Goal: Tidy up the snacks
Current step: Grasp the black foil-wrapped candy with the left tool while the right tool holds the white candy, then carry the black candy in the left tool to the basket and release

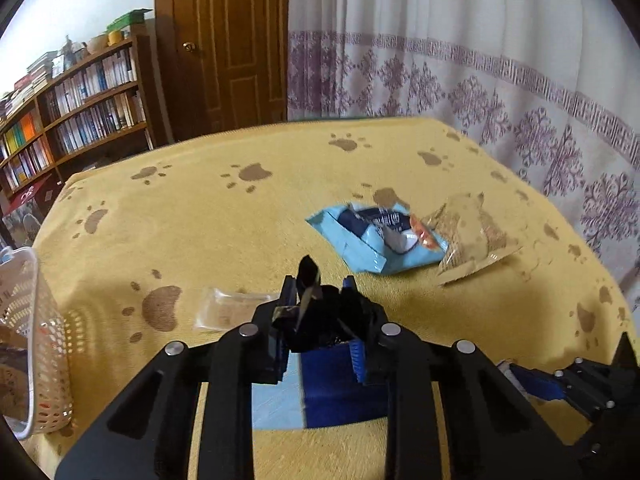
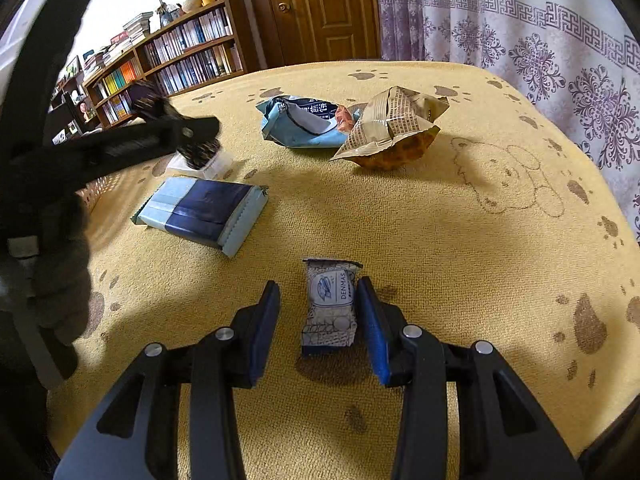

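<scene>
The left claw [image 1: 320, 300] is clenching a small dark-wrapped snack [image 1: 310, 280] between its blue pads, holding it raised above the worktop [image 1: 200, 240], which is lying under a yellow paw-print cloth. Directly beneath it a navy and pale blue packet [image 1: 320, 384] is lying flat, and just to its left a small clear-wrapped biscuit [image 1: 224, 312] is resting on the cloth. A white perforated basket [image 1: 44, 340] is standing at the worktop's left edge.

The right claw [image 2: 320, 320] is standing released, its fingers straddling a small patterned sachet marked DENMAS [image 2: 330, 308] that is lying on the cloth; the right pad looks to be touching or nearly touching it, the left pad standing apart.

Farther back, a light blue bag [image 2: 296, 124] and a tan printed bag [image 2: 392, 128] are sitting side by side, touching, near the far edge. Beyond the worktop a bookshelf [image 2: 180, 56], a wooden door [image 2: 320, 8] and a patterned curtain [image 2: 540, 40] are showing.
</scene>
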Demonstrator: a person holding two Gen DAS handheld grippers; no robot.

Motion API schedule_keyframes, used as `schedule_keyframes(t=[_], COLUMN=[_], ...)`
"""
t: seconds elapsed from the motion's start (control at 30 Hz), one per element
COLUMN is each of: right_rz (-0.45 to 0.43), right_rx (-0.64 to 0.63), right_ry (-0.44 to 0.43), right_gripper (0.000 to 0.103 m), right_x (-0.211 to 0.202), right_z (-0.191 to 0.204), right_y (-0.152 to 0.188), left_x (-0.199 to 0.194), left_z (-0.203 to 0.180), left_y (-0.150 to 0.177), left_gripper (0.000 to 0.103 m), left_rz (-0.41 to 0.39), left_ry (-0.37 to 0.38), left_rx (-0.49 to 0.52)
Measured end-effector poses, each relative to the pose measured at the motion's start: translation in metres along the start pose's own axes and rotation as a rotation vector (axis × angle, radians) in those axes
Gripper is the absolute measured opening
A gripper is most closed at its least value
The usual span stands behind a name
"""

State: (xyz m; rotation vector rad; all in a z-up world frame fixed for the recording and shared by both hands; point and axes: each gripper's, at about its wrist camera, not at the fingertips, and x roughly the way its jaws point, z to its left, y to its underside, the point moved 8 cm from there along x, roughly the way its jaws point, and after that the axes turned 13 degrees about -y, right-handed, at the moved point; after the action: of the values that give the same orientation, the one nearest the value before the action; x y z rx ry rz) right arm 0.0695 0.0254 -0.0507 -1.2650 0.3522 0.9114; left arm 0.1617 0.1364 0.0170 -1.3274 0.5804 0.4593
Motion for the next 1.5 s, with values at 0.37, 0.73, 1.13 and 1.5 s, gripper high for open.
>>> schedule_keyframes(t=[0.37,0.73,1.13,1.5], right_rz=[0.0,0.0,0.001,0.001], right_rx=[0.0,-0.001,-0.001,-0.002], right_ry=[0.0,0.002,0.002,0.003], right_gripper=[0.04,0.04,0.04,0.04], right_x=[0.0,-0.001,-0.001,-0.001], right_z=[0.0,0.0,0.0,0.0], right_y=[0.0,0.0,0.0,-0.001], left_x=[-0.041,-0.065,-0.08,-0.094], left_z=[0.049,0.114,0.212,0.272], left_y=[-0.016,-0.015,0.003,0.016], left_gripper=[0.024,0.024,0.024,0.055], left_rz=[-0.068,-0.098,-0.089,-0.093], left_ry=[-0.077,-0.184,-0.322,-0.41], left_rx=[-0.081,-0.161,-0.309,-0.421])
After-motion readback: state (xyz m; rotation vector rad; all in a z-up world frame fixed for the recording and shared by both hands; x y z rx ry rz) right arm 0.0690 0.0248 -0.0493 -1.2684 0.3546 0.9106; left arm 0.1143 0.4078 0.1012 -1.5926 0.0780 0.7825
